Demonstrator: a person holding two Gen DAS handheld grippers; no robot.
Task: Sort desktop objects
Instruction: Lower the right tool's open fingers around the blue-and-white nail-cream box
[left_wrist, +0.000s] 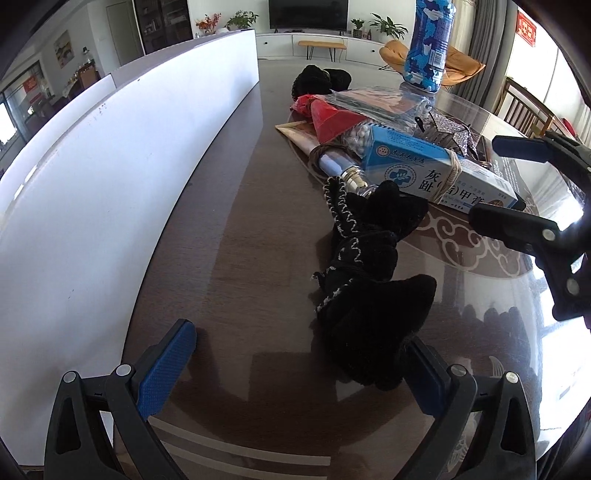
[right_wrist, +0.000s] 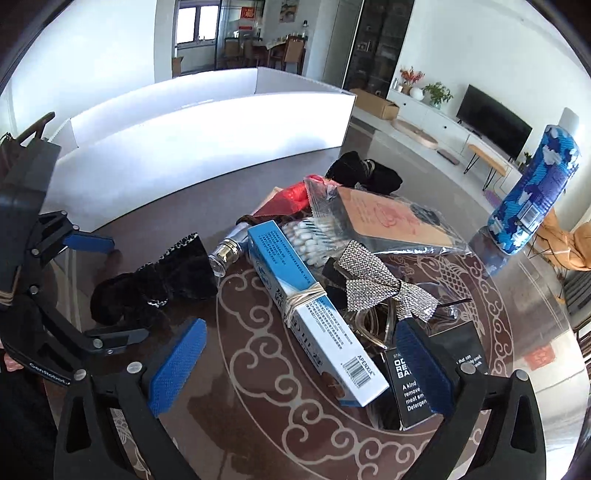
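Now | black velvet bow | between spread left fingers, nearer right one.

Open right tool over blue-white box — cluttered table.

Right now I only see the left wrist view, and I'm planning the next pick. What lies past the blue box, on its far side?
Observer: A black packet with white print lies beside the blue box's barcode end.
Operator: And that sparkly thing?
Observer: It's a rhinestone bow, lying against the box.
Operator: The white wall on my left?
Observer: It's one side of an open-topped white bin.
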